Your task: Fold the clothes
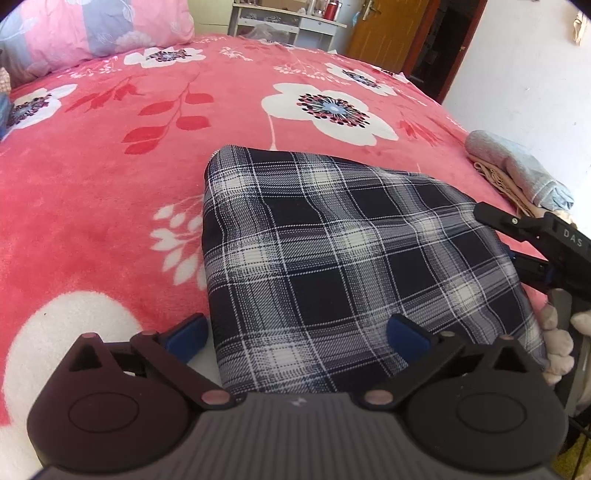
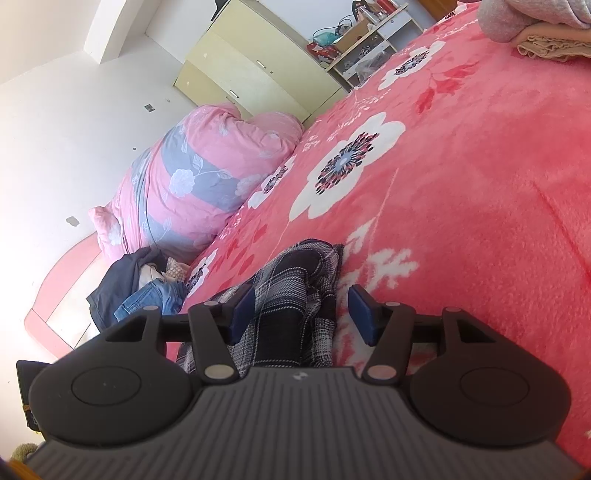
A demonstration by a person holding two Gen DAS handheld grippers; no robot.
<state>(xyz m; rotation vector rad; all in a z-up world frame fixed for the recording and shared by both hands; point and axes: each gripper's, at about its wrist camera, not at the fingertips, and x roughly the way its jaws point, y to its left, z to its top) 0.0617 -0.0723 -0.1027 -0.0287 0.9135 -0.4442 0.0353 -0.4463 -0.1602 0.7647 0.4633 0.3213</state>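
Note:
A folded navy-and-white plaid garment [image 1: 332, 266] lies on the pink floral bedspread [image 1: 110, 177]. My left gripper [image 1: 297, 341] is open over its near left corner, one blue pad on the blanket, the other over the cloth. My right gripper [image 2: 301, 314] is open around the garment's bunched edge [image 2: 291, 291], tilted on its side. The right gripper's black body also shows in the left wrist view [image 1: 539, 243], at the garment's right edge.
A pile of folded clothes [image 1: 517, 173] lies at the bed's right edge. A pink-and-grey pillow [image 2: 199, 177] and a heap of jeans and dark clothes [image 2: 140, 291] lie at the head of the bed. A cream cabinet [image 2: 251, 70] and a shelf unit [image 1: 288, 22] stand beyond.

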